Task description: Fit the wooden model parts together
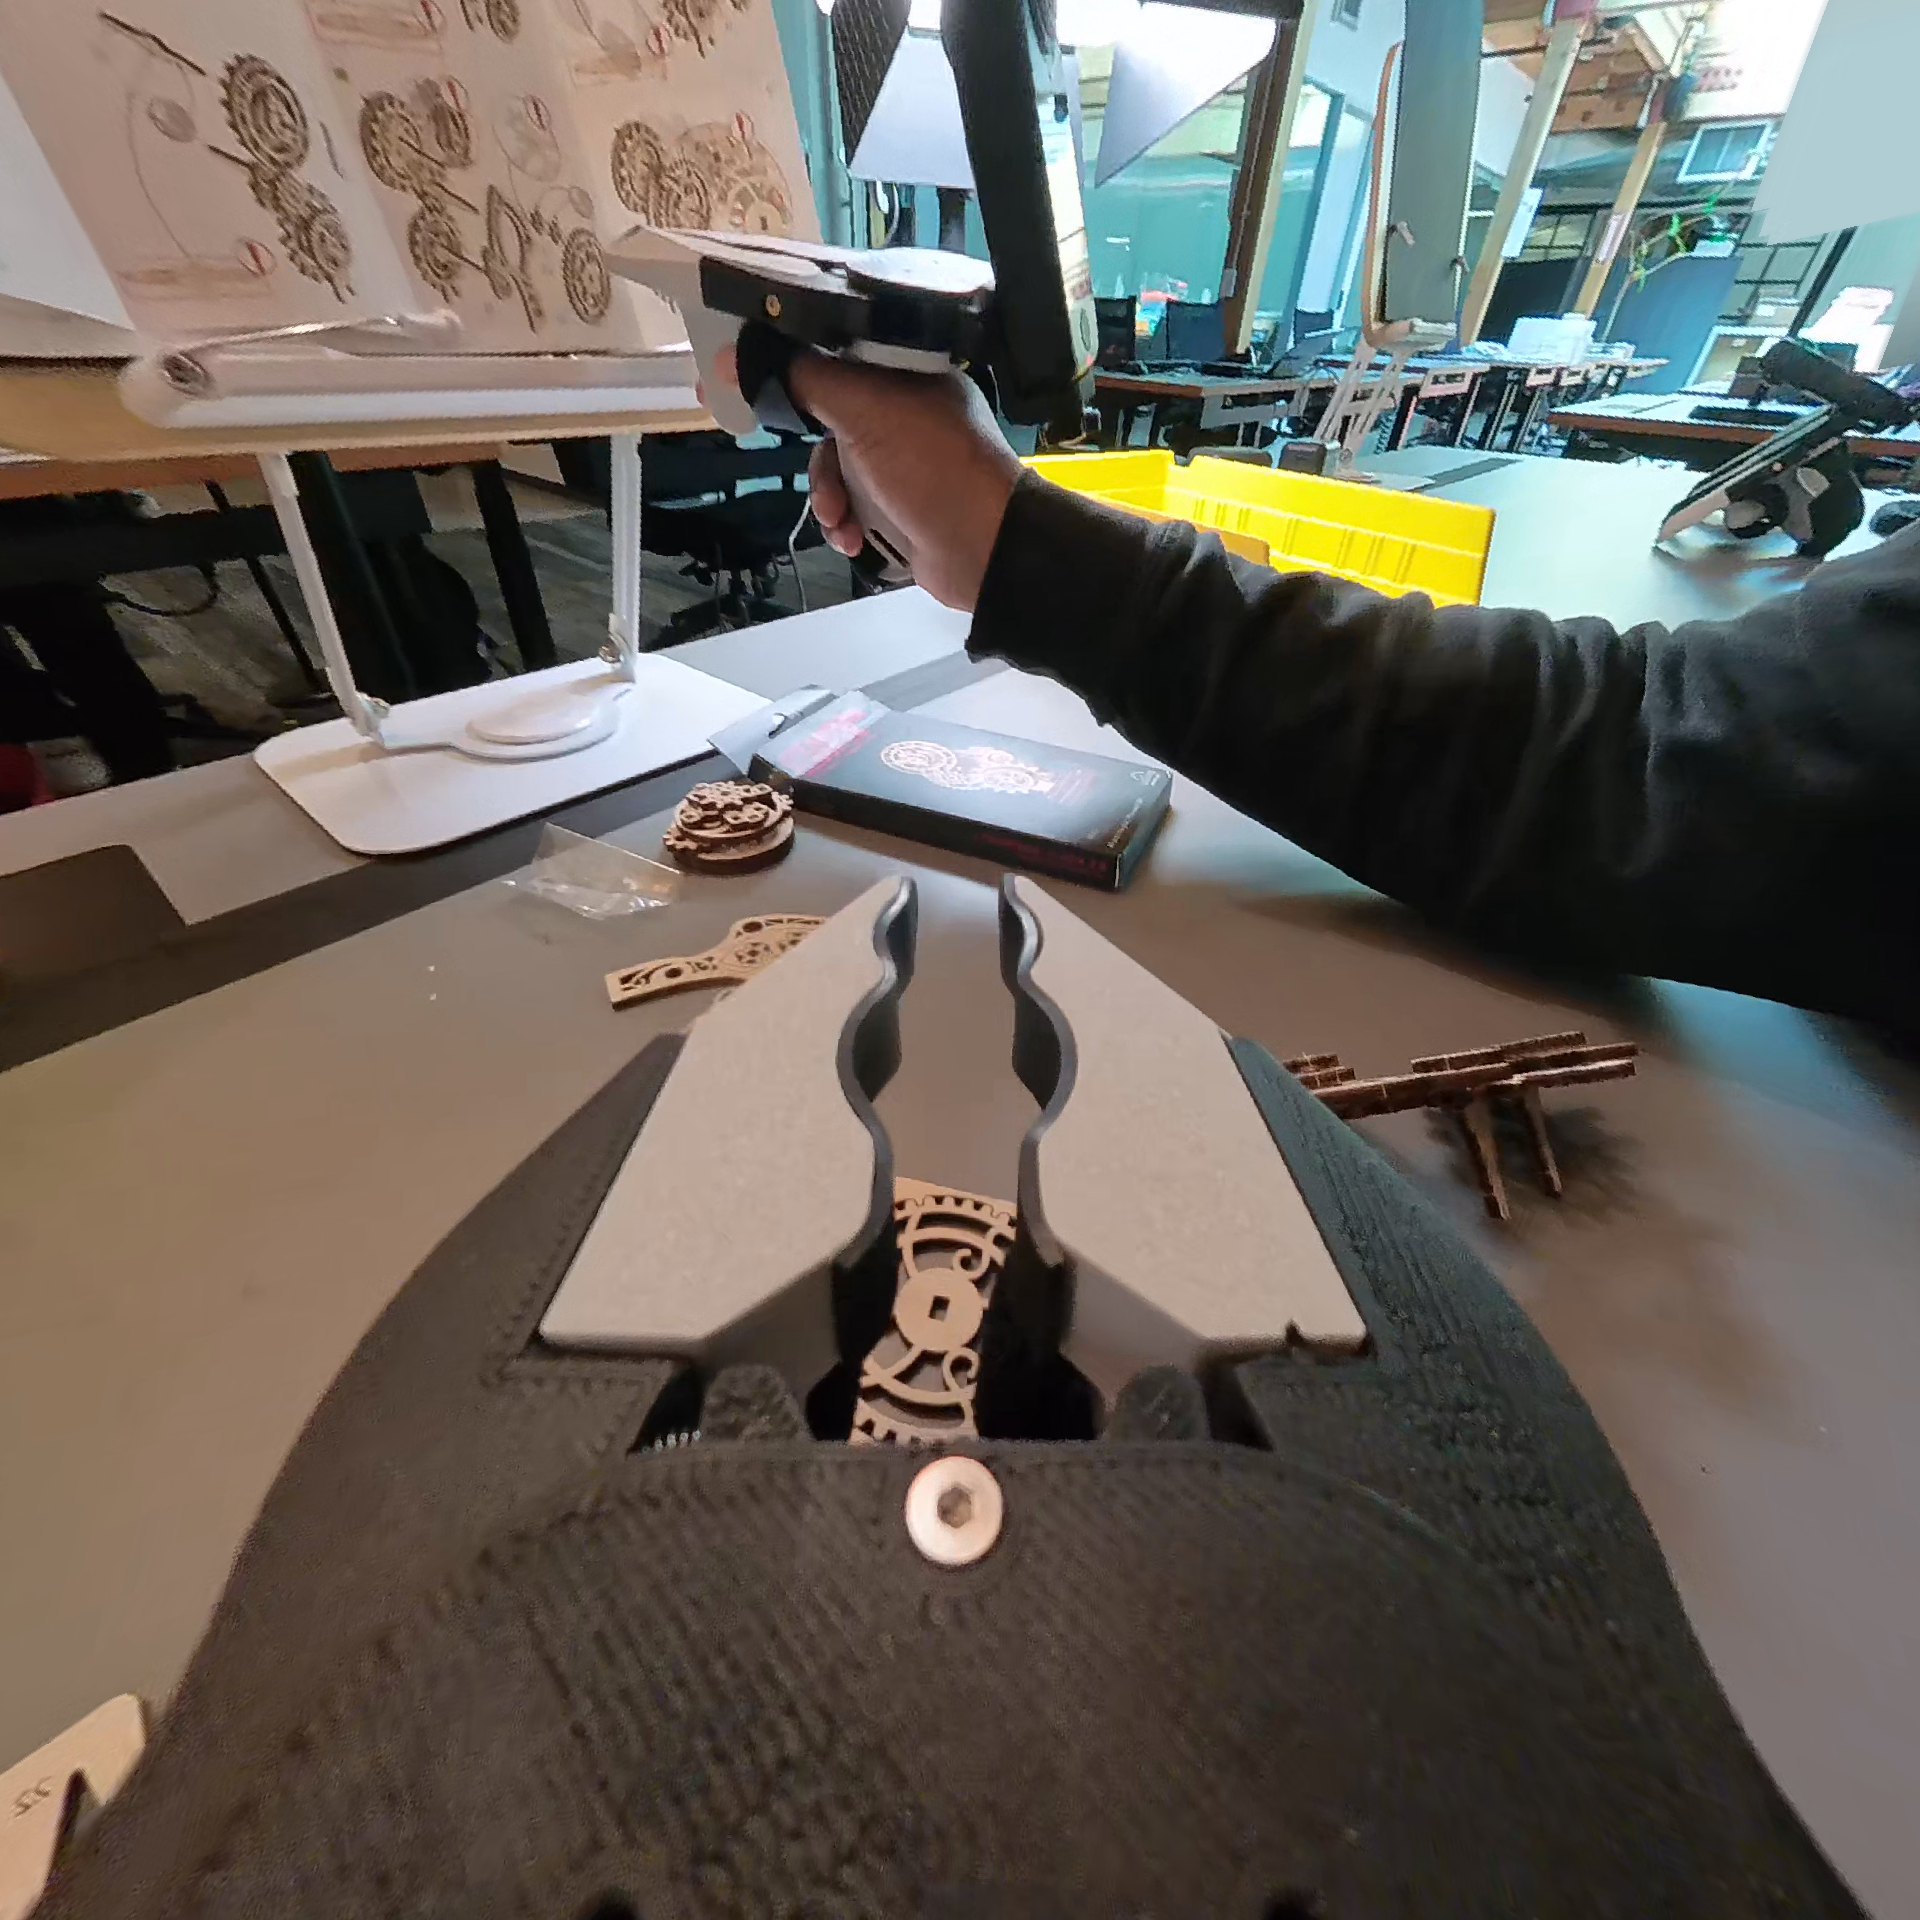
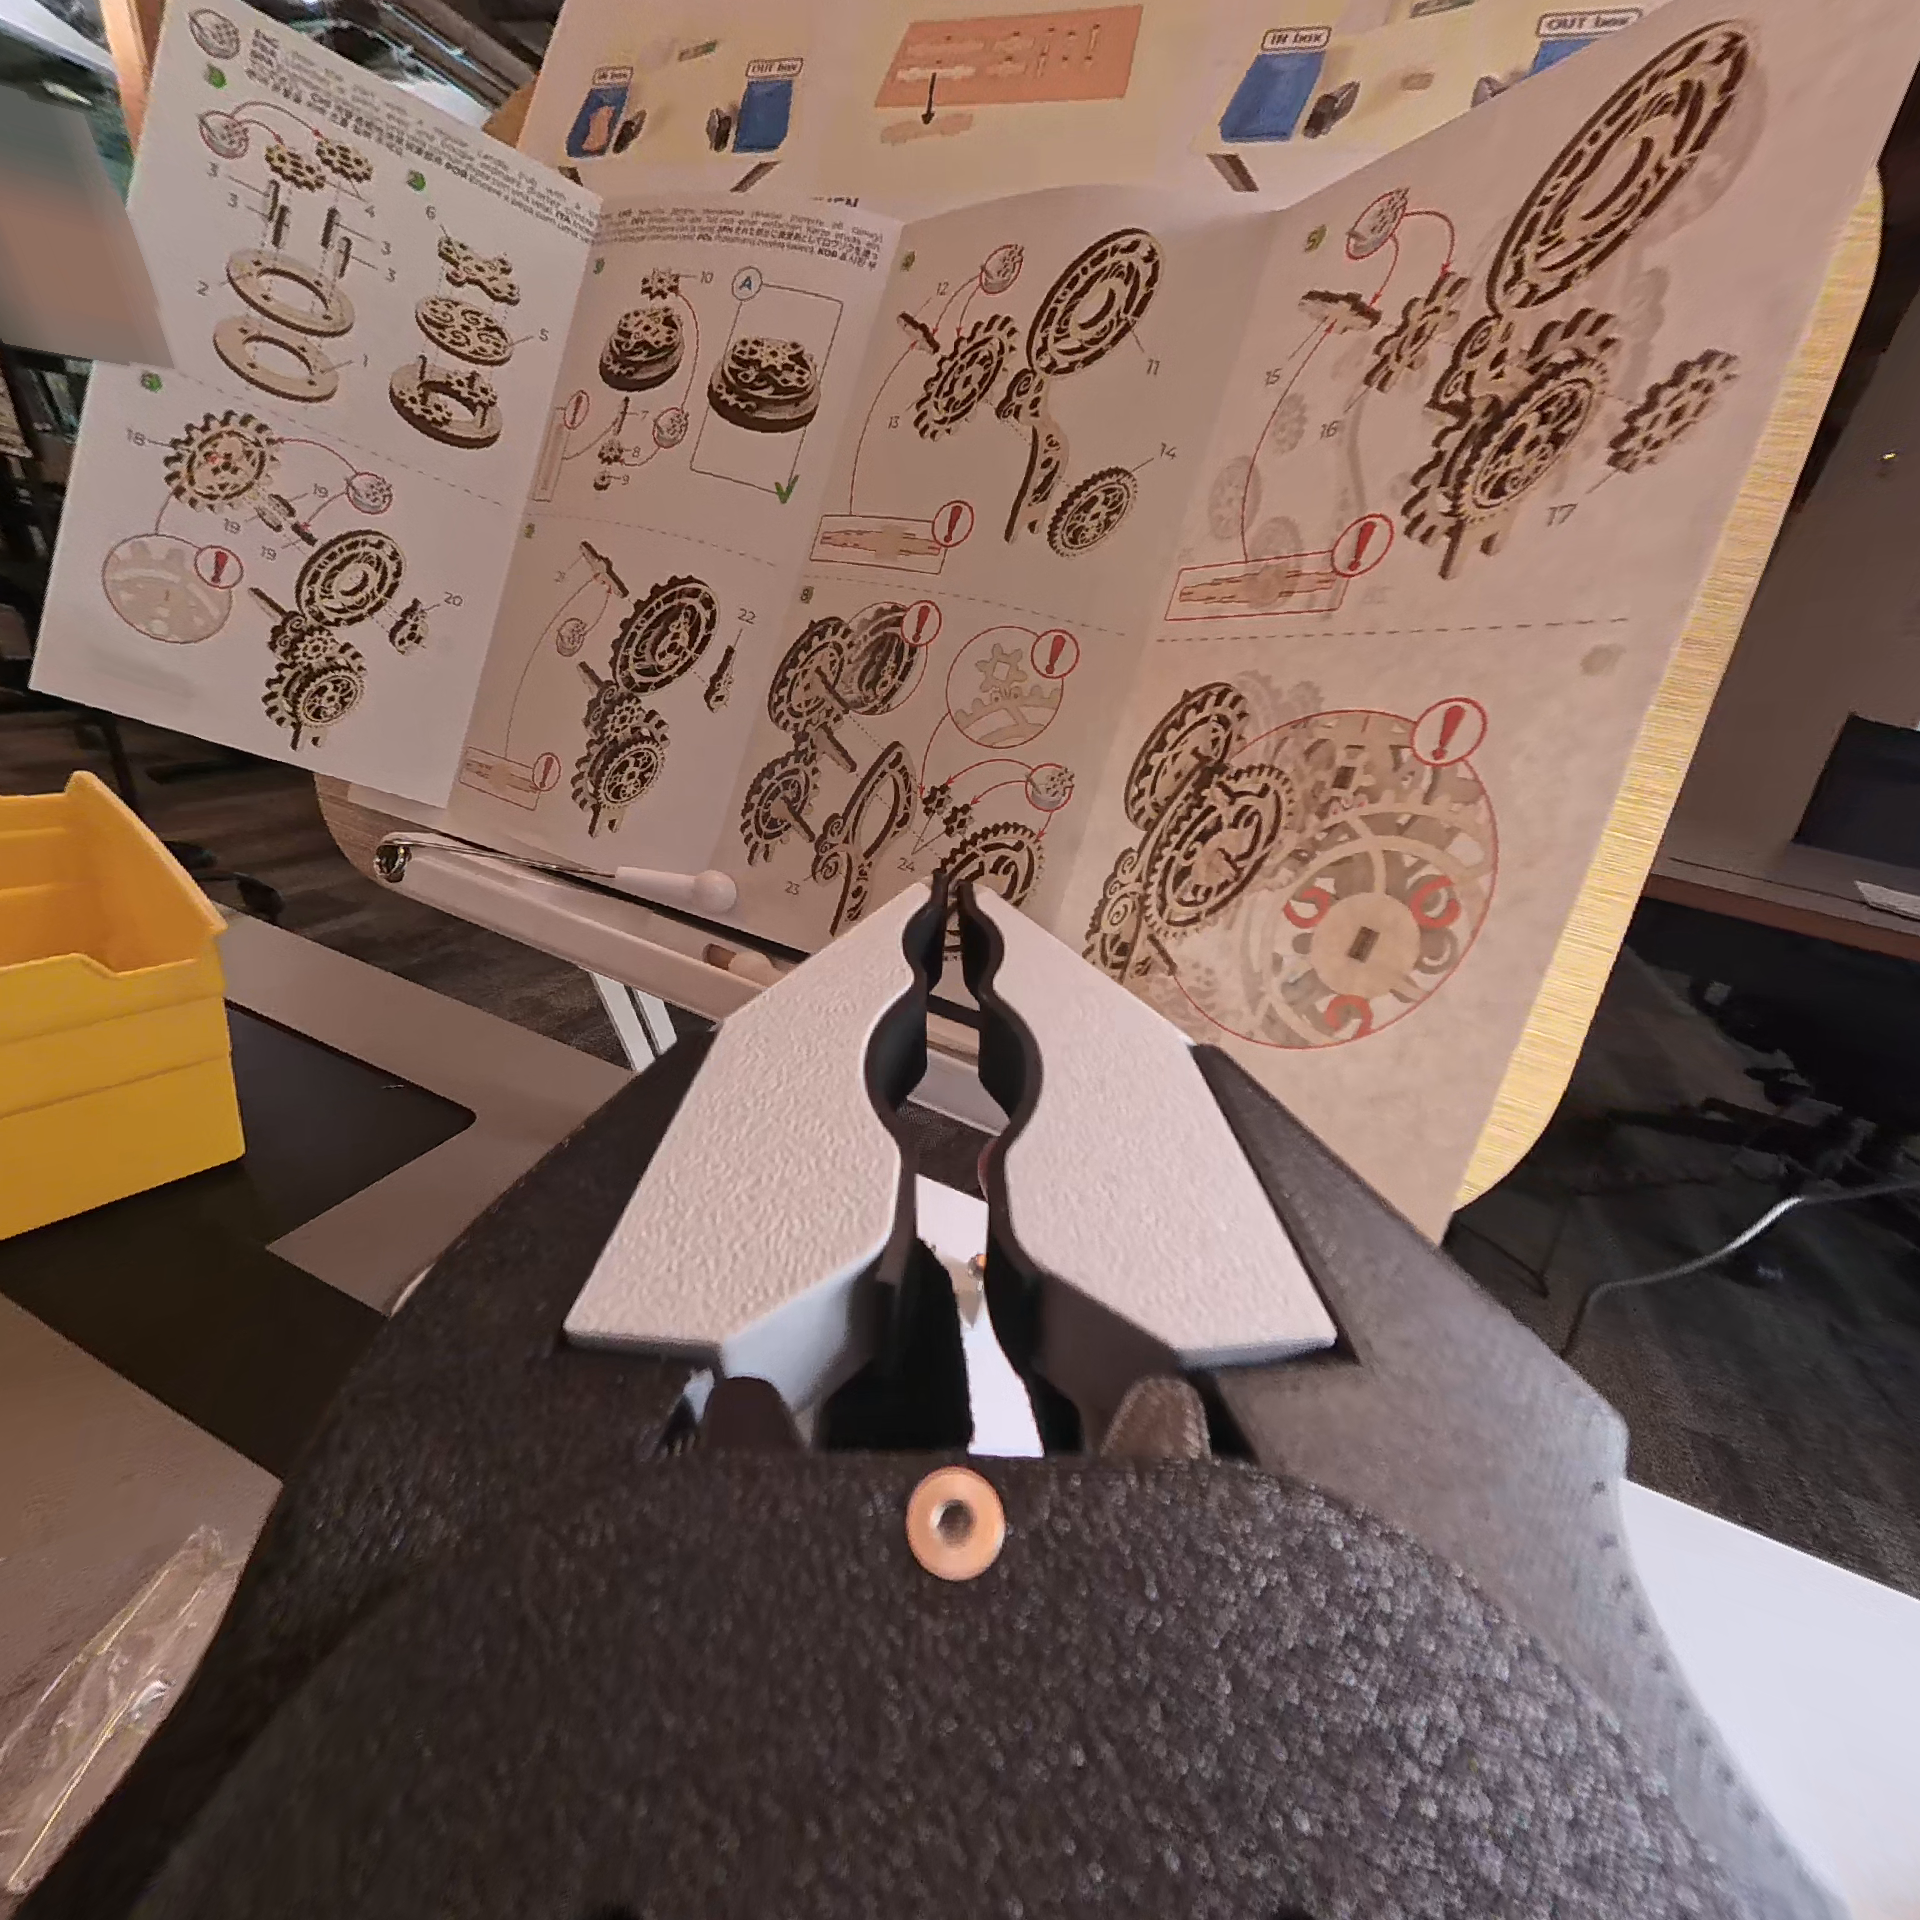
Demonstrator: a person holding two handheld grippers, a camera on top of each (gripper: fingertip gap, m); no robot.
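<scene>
Room: an open workshop with rows of desks far beyond the left gripper; nearer, a grey surface [image 1: 312, 1091] carries the parts.
Instruction sheet: a fold-out sheet [image 2: 935, 468] of gear drawings stands on a white stand [image 1: 457, 748], directly ahead of the right gripper and close to its tips.
Yellow bin: the bin [image 2: 94, 997] sits low to the left of the right gripper; in the left wrist view it lies beyond the person's sleeve [image 1: 1455, 748].
Black box: a flat box [image 1: 966, 795] lies ahead of the left gripper, just past its tips.
Left gripper: the left gripper [image 1: 958, 914] hangs over the surface with its fingers a narrow gap apart and nothing between the tips.
Right gripper: the right gripper [image 2: 954, 902] is raised off the surface in a hand [image 1: 904, 468]; its tips nearly meet, and nothing shows between them.
Gear plate: a pale fretwork gear piece [image 1: 930, 1309] lies under the left gripper, seen through the gap at the finger roots.
Dark frame: a dark slotted wooden assembly [image 1: 1455, 1091] stands just right of the left gripper.
Curved piece: a pale ornamental part [image 1: 707, 961] lies just left of the left fingertips.
Round assembly: a small dark gear stack [image 1: 727, 826] sits ahead-left, beside the box.
Plastic bag: a clear bag [image 1: 592, 883] lies left of that stack.
Open room: bare surface spreads wide to the left of the left gripper.
</scene>
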